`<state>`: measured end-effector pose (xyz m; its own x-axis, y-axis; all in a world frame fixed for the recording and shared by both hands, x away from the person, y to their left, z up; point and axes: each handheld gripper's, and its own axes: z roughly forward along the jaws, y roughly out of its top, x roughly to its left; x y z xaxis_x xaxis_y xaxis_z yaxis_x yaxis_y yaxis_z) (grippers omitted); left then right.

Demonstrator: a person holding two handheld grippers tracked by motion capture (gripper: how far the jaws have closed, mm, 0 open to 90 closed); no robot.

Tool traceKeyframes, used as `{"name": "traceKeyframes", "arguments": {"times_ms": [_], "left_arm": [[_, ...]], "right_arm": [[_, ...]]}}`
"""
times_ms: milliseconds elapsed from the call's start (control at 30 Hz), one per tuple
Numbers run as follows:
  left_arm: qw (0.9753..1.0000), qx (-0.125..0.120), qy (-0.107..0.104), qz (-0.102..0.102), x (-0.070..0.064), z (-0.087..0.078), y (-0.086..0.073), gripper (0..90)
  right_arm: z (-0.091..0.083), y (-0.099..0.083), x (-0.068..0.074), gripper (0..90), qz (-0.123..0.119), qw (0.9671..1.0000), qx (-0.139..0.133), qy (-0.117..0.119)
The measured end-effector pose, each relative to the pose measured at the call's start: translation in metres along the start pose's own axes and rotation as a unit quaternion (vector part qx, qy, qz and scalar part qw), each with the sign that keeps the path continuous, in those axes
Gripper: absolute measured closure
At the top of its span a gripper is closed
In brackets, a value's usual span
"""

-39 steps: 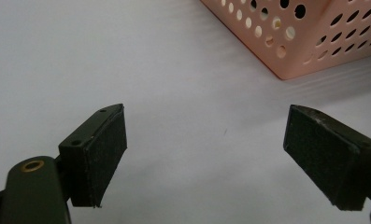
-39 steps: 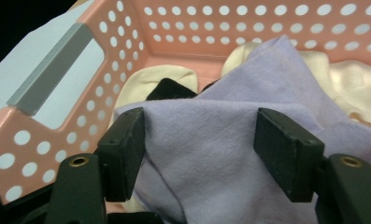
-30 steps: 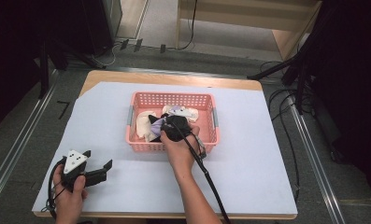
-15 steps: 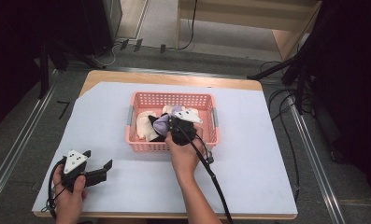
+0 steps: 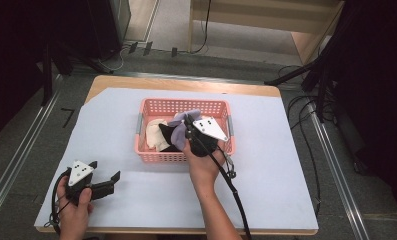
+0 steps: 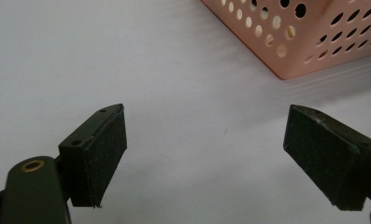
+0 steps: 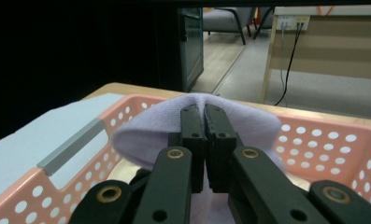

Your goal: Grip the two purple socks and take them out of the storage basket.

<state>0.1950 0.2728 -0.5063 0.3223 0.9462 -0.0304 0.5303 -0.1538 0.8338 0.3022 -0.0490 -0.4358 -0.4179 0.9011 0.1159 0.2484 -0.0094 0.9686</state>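
Note:
A pink perforated basket [image 5: 148, 156] stands mid-table; its corner [image 6: 290, 56] and far wall [image 7: 323, 140] show in the gripper views. In it lie a cream cloth [image 5: 153, 131] and a dark cloth [image 5: 167, 136]. My right gripper [image 5: 186, 121] is shut on a lavender cloth [image 5: 182, 120], lifted above the basket; the cloth [image 7: 141, 135] drapes to both sides of the closed jaws [image 7: 204, 122]. My left gripper [image 5: 117, 176] rests on the white table cover at the front left, open with nothing between its pads [image 6: 101, 149], pointing toward the basket.
The white cover [image 5: 266, 165] spans most of the wooden table [image 5: 186, 84]. Cables [image 5: 306, 110] lie on the floor at the right, and metal rails [image 5: 16, 160] run along both sides. A wooden bench [image 5: 266, 20] stands behind the table.
My right gripper has risen and shifted right and back with the lavender cloth, lifting it out of the pile. The left gripper has stayed put.

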Motion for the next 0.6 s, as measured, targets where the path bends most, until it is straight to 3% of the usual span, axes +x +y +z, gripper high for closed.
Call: {"name": "traceKeyframes", "arguments": {"times_ms": [300, 600], "left_arm": [[1.0, 0.0, -0.002, 0.0, 0.0, 0.0, 0.0, 14.6], [1.0, -0.001, -0.001, -0.001, 0.0, 0.0, 0.0, 14.6]], "right_arm": [[-0.008, 0.005, -0.011, 88.1, -0.006, 0.9995, -0.03, -0.011], [-0.019, 0.01, -0.028, 88.0, -0.02, 0.9977, -0.054, -0.037]]}}
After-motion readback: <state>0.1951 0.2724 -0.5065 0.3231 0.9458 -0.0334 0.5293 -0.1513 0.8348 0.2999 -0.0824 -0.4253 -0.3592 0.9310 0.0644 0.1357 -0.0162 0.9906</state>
